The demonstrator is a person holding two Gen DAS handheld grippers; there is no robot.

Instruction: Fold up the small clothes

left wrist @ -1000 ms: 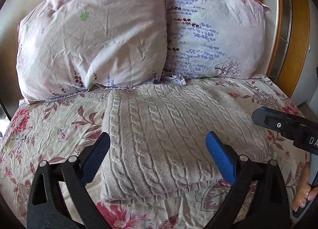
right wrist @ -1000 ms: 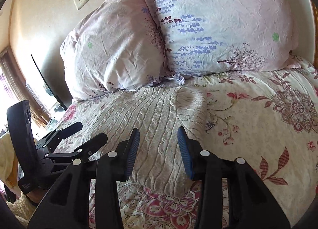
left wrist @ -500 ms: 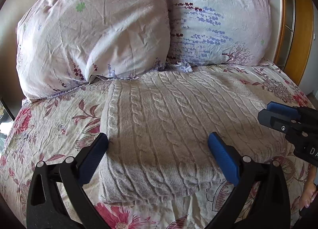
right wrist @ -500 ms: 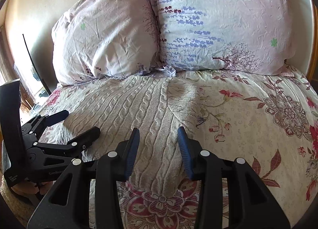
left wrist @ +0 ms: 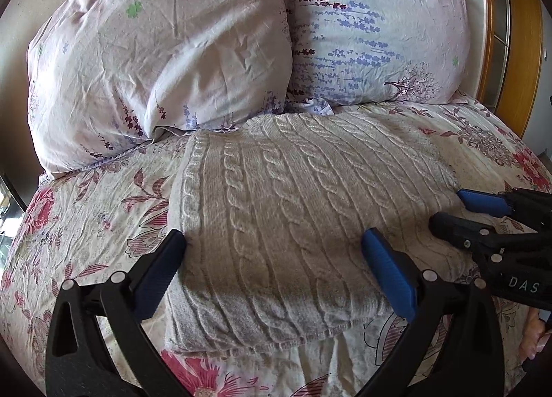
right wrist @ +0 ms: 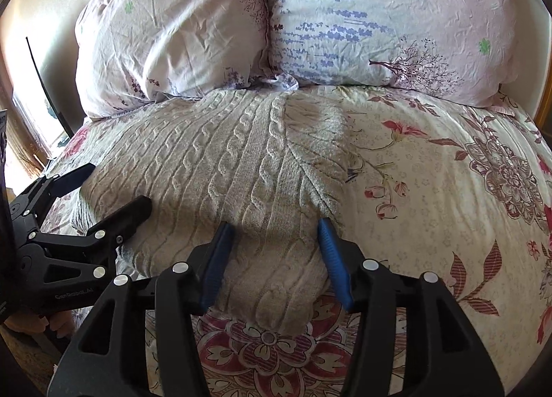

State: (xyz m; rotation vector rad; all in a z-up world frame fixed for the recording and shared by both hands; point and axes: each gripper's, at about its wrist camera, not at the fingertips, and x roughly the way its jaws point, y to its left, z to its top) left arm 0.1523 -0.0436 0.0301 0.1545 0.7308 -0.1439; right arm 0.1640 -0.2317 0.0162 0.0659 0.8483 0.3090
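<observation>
A grey cable-knit sweater (left wrist: pixel 293 224) lies folded into a rectangle on the floral bedspread; it also shows in the right wrist view (right wrist: pixel 220 169). My left gripper (left wrist: pixel 272 245) is open wide, its jaws either side of the sweater's near left part, just above it. My right gripper (right wrist: pixel 274 228) is open, its jaws straddling the sweater's near right corner; it shows at the right edge of the left wrist view (left wrist: pixel 459 207). Neither gripper holds cloth. The left gripper appears at the left of the right wrist view (right wrist: pixel 103 190).
Two floral pillows (left wrist: pixel 165 45) (left wrist: pixel 372 31) lean against the headboard just behind the sweater. A wooden bed frame (left wrist: pixel 517 52) rises at the right. The floral bedspread (right wrist: pixel 448 190) spreads to the right of the sweater.
Both grippers have moved forward and lower toward the sweater. The right gripper has come in close to the sweater's right corner. Both stay open.
</observation>
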